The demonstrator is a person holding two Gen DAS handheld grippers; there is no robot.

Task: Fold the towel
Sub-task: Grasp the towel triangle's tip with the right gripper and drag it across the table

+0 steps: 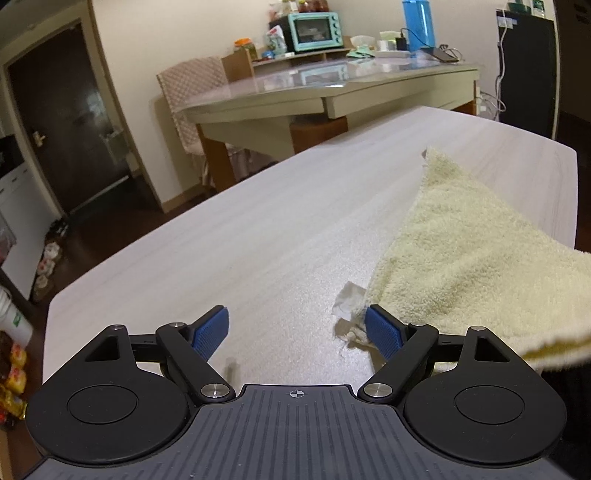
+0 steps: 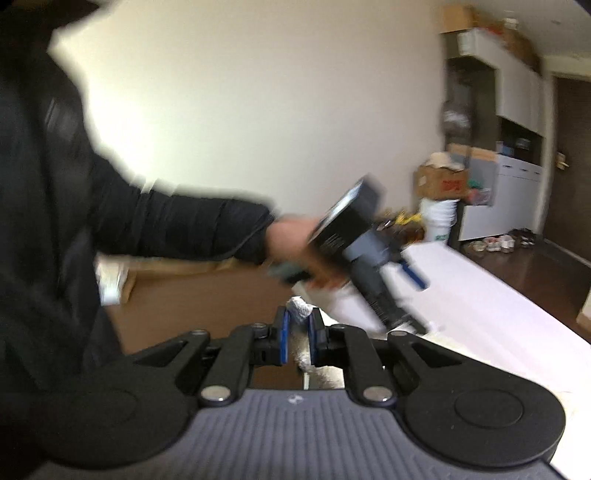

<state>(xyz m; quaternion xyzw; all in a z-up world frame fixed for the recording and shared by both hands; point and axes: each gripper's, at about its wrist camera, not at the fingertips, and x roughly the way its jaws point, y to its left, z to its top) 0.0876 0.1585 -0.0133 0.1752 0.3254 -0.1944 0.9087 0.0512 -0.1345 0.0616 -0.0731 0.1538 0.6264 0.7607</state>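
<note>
A pale yellow towel [image 1: 461, 251] lies on the right part of the white table [image 1: 240, 229]. Its near right side rises off the surface towards the picture's lower right edge. One corner with a white label [image 1: 349, 302] rests on the table just ahead of the right pad. My left gripper [image 1: 297, 328] is open over bare table, nothing between its blue pads [image 1: 210, 328]. In the blurred right wrist view my right gripper [image 2: 298, 339] is shut on a pale tuft of towel [image 2: 300, 309]. A hand in a black sleeve holds the left gripper [image 2: 421, 302] above the table [image 2: 487, 302].
Beyond the table stands a second table [image 1: 332, 96] carrying a mint toaster oven [image 1: 314, 31] and a blue jug [image 1: 417, 26], with a covered chair [image 1: 192, 99] beside it. A dark door [image 1: 62, 122] is at left. Boxes and a white bucket [image 2: 439, 218] stand by the wall.
</note>
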